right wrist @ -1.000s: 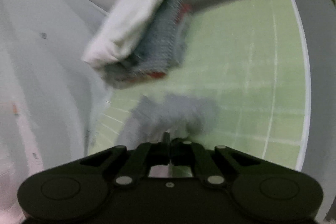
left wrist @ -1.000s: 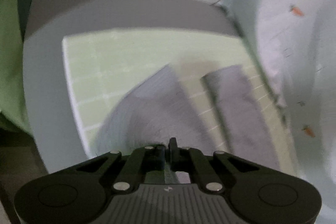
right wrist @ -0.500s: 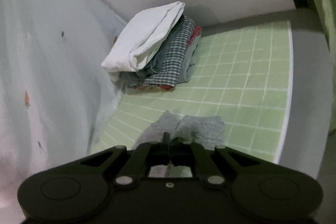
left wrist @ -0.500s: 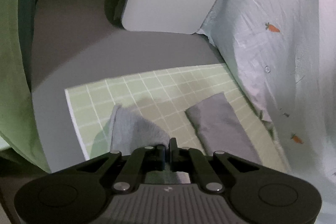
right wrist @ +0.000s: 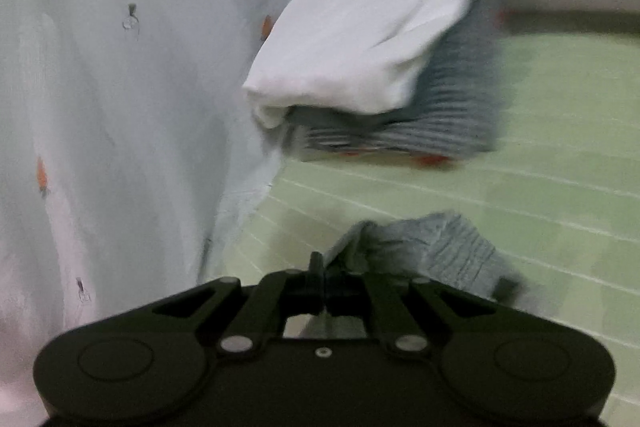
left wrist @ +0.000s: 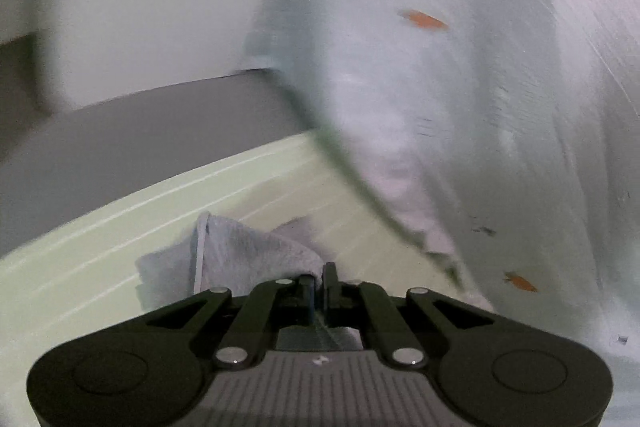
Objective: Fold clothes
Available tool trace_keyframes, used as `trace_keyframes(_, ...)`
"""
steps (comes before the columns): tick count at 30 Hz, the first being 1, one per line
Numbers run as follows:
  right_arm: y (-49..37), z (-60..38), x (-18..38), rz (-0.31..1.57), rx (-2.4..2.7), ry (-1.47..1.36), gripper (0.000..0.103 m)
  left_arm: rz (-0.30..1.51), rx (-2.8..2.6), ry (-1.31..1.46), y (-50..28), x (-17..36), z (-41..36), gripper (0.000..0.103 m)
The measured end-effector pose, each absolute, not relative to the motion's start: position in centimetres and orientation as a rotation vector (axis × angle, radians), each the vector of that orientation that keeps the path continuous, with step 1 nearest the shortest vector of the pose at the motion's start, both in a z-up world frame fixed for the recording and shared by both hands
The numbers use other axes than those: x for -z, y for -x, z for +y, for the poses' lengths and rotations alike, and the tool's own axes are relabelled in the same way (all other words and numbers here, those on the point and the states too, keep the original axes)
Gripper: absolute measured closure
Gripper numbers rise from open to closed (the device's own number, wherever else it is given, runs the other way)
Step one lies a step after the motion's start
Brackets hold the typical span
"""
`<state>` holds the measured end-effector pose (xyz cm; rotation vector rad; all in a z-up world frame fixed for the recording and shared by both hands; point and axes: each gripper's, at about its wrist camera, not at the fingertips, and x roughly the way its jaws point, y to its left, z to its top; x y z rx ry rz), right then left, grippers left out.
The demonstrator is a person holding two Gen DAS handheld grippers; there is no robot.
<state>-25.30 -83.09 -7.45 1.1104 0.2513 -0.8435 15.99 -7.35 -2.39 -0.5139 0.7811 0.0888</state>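
Observation:
A small grey knit garment hangs over the green grid mat, and my left gripper is shut on one of its corners. In the right wrist view another part of the grey knit garment bunches just above the green grid mat, with my right gripper shut on its edge. Both views are blurred by motion.
A person's pale shirt with small carrot prints fills the right of the left wrist view, and the pale shirt fills the left of the right wrist view. A stack of folded clothes, white on top, lies on the mat's far side. A grey table edge borders the mat.
Both grippers have moved closer to the person's shirt and the far side of the mat, carrying the grey garment. The second grey strip on the mat has left the left wrist view.

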Motion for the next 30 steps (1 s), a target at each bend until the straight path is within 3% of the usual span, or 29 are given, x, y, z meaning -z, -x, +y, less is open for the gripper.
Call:
trace_keyframes(1, 23.4, -84.3, 7.9, 0.250, 0.832, -1.130, 0.087, 0.773, -0.081, 0.479, -18.4, 3.0, -9.2, 0.084)
trace_keyframes(2, 22.1, -84.7, 8.2, 0.246, 0.858, -1.142, 0.062, 0.783, -0.084, 0.451, -20.1, 3.8, -10.7, 0.069)
trace_keyframes(3, 21.4, -84.5, 8.3, 0.232, 0.898, -1.139, 0.039, 0.807, -0.094, 0.435, -21.0, 4.6, -11.5, 0.061)
trace_keyframes(5, 20.7, -82.9, 8.5, 0.223, 0.944, -1.082, 0.019, 0.855, -0.120, 0.417, -22.0, 6.4, -12.5, 0.027)
trace_keyframes(11, 22.6, -76.5, 12.5, 0.455, 1.149, -0.951, 0.018, 1.055, -0.287, 0.411, -19.6, 13.1, -10.1, 0.026)
trace_keyframes(18, 25.2, -74.6, 16.2, 0.415, 1.215, -1.128, 0.016, 1.152, -0.353, 0.436, -16.9, 17.9, -8.3, 0.026)
trace_keyframes(19, 24.7, -74.7, 16.2, 0.436, 1.215, -1.105, 0.016, 1.147, -0.350, 0.392, -16.9, 18.0, -8.8, 0.026)
trace_keyframes(20, 24.2, -74.8, 16.1, 0.456, 1.215, -1.082, 0.024, 1.141, -0.347, 0.348, -16.9, 18.0, -9.4, 0.026)
trace_keyframes(22, 23.4, -75.2, 16.1, 0.500, 1.187, -1.054, 0.060, 1.141, -0.348, 0.275, -16.9, 18.3, -10.3, 0.027)
trace_keyframes(23, 23.0, -75.5, 16.1, 0.521, 1.173, -1.041, 0.089, 1.142, -0.348, 0.243, -16.8, 18.4, -10.6, 0.027)
trace_keyframes(26, 22.3, -76.1, 15.8, 0.565, 1.155, -0.967, 0.095, 1.137, -0.349, 0.236, -16.6, 18.1, -10.5, 0.026)
trace_keyframes(30, 22.3, -77.9, 15.6, 0.611, 1.248, -0.843, 0.094, 1.129, -0.347, 0.282, -16.6, 17.4, -9.9, 0.026)
